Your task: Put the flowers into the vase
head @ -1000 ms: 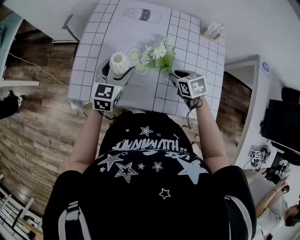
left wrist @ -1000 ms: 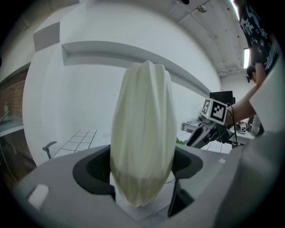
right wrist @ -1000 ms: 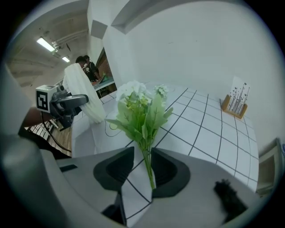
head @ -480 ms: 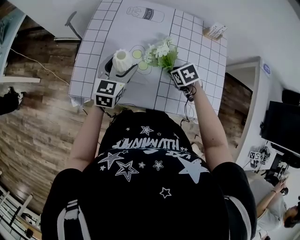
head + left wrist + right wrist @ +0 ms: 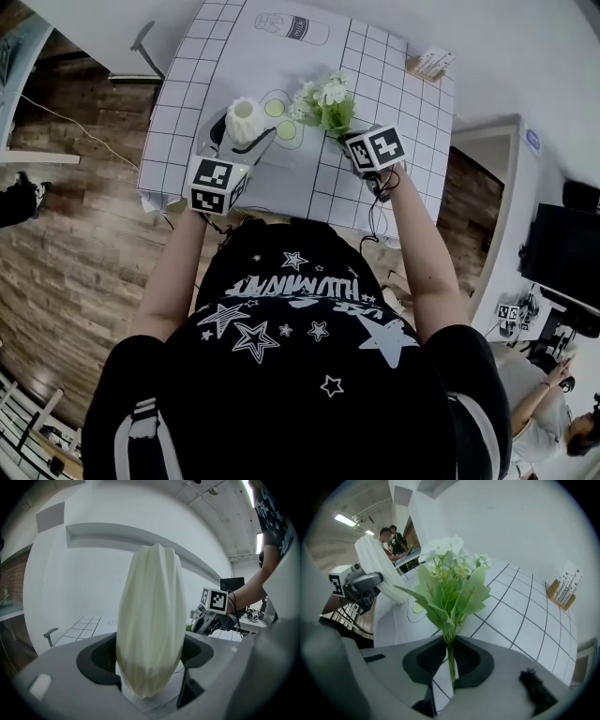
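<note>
A ribbed white vase stands on the gridded table mat, and my left gripper is shut on it. In the left gripper view the vase fills the space between the jaws, tilted slightly. A bunch of white flowers with green leaves stands to the right of the vase. My right gripper points steeply down at its base. Its jaws are closing, and the thin green stem is pinched between them with the blooms upright above.
The white mat bears a drawn bottle outline and two green circles between vase and flowers. A small card holder sits at the far right corner. The table's near edge runs just below both grippers. A wooden floor surrounds the table.
My right gripper has moved from the table's near edge in to the base of the flowers, and its jaws have narrowed round the stem. The left gripper and vase stayed put.
</note>
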